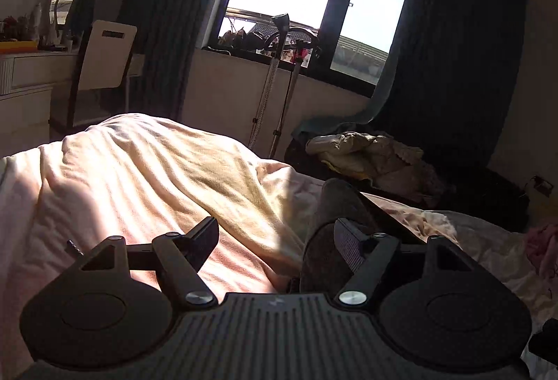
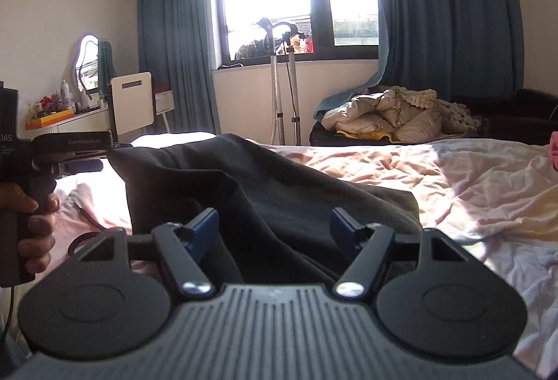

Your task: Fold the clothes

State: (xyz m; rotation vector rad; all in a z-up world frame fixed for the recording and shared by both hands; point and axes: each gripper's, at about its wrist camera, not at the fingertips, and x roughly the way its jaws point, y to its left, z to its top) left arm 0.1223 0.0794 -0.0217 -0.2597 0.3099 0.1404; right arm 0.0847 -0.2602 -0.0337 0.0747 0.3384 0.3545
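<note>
A dark grey garment (image 2: 279, 198) lies rumpled on the bed with pink sheets (image 2: 470, 191). My right gripper (image 2: 273, 226) is open, its blue-padded fingers standing either side of a fold of the garment. My left gripper (image 1: 275, 237) is open; a dark grey edge of the garment (image 1: 324, 240) lies against its right finger (image 1: 348, 244). In the right wrist view the left gripper's body (image 2: 69, 146), held by a hand (image 2: 35, 223), sits at the garment's left edge; its fingers are hidden there.
A cream blanket (image 1: 157, 170) is bunched on the bed. A garment steamer stand (image 2: 282, 83) is by the window. A pile of beige bedding (image 2: 394, 114) lies on a dark sofa. A white chair (image 2: 130, 101) and a dresser (image 2: 62, 121) stand at left.
</note>
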